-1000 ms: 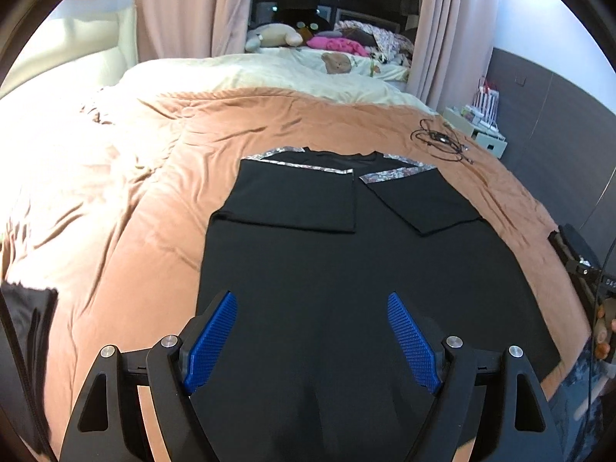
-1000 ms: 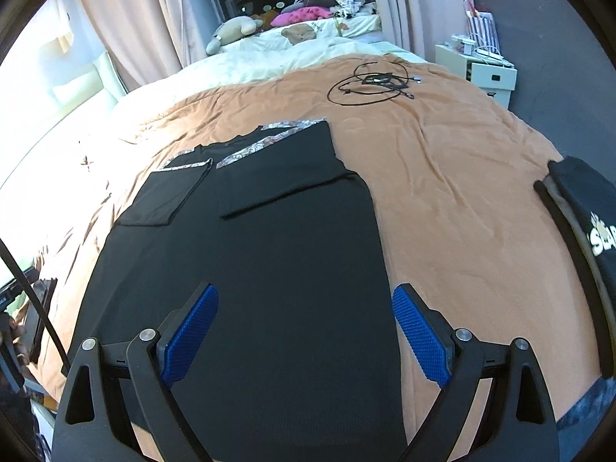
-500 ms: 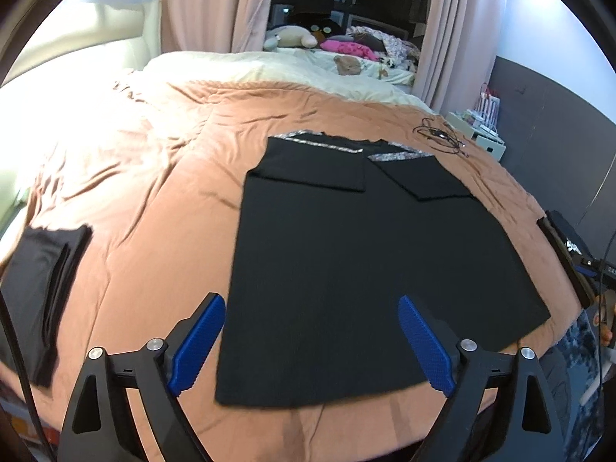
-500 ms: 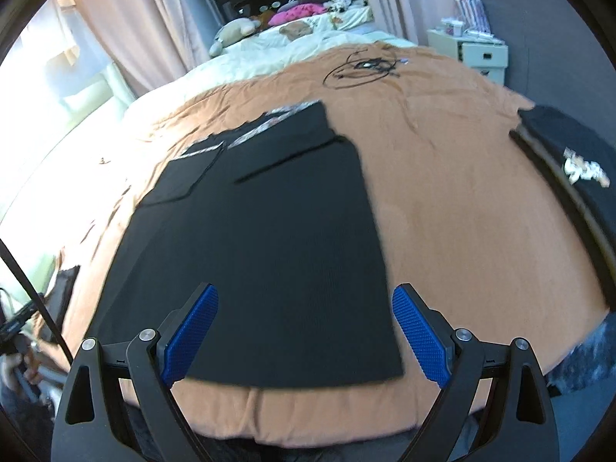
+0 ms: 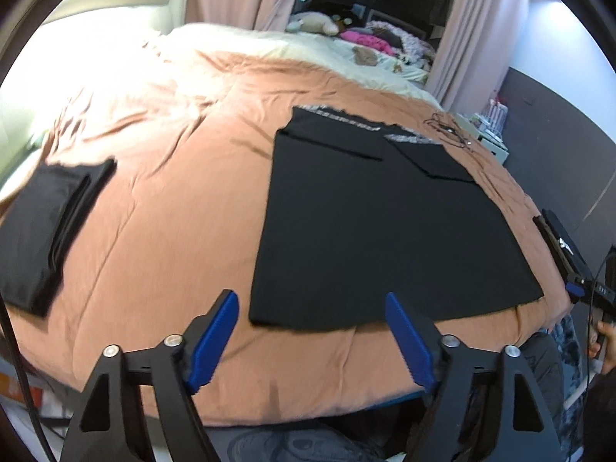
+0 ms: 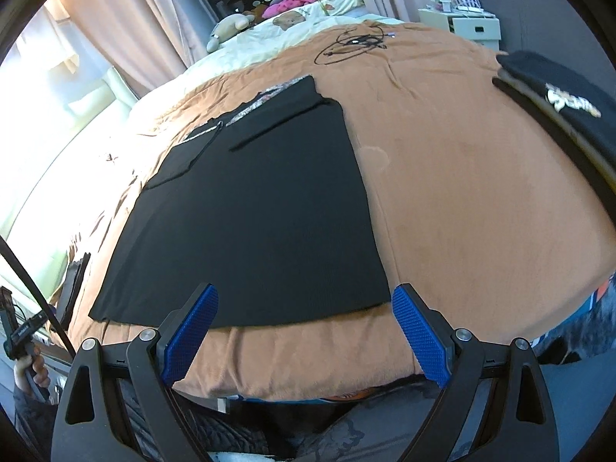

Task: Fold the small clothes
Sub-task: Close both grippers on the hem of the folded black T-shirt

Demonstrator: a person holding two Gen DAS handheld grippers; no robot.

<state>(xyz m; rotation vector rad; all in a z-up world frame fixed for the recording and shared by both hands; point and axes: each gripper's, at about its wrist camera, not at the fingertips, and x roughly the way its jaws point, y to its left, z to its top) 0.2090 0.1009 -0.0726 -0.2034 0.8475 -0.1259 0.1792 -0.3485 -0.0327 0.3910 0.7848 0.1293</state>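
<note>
A black shirt [image 5: 369,223] lies flat on the brown bedspread [image 5: 161,208], both sleeves folded inward at the far end, with patterned trim showing. It also shows in the right wrist view [image 6: 254,211]. My left gripper [image 5: 312,335] is open and empty, just short of the shirt's near hem by its left corner. My right gripper [image 6: 304,331] is open and empty, just short of the hem by its right corner.
A folded black garment [image 5: 42,215] lies at the bed's left side. A dark folded garment with a gold logo [image 6: 566,104] lies at the right edge. A black cable [image 6: 354,42] lies on the far bedspread. Plush toys and pillows [image 6: 269,11] are beyond. A white nightstand [image 6: 466,27] stands at the right.
Both grippers have pulled back toward the near edge of the bed. They were over the shirt's body; now the whole hem is in front of them. Both stayed open.
</note>
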